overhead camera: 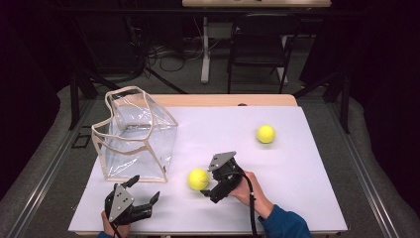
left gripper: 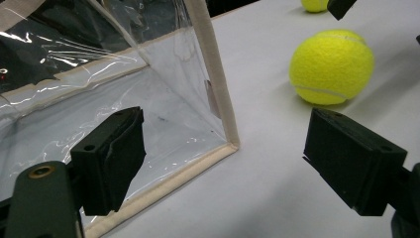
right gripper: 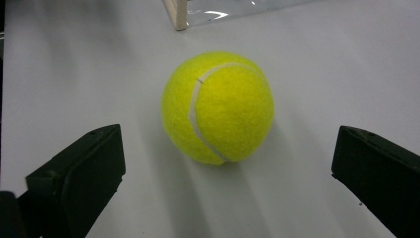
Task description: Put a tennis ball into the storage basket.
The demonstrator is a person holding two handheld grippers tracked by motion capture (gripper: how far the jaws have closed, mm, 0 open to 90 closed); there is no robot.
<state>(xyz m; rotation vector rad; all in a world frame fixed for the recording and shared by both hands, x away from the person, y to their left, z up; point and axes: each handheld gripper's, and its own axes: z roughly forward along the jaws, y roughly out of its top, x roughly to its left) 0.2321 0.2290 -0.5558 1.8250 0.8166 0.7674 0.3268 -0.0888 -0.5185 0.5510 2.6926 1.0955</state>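
Right black two-jaw gripper (overhead camera: 207, 187) low over white table top (overhead camera: 297, 188), jaws wide apart, holding nothing. Fuzzy yellow tennis ball (overhead camera: 198, 179) sits on table just in front of those jaws, not touched. Ball close to corner of see-through plastic bag with cream cloth edges (overhead camera: 133, 136). Left black two-jaw gripper (overhead camera: 146, 191) near front of bag, jaws spread too, nothing in them. Second yellow tennis ball (overhead camera: 266, 134) far off, well apart from first.
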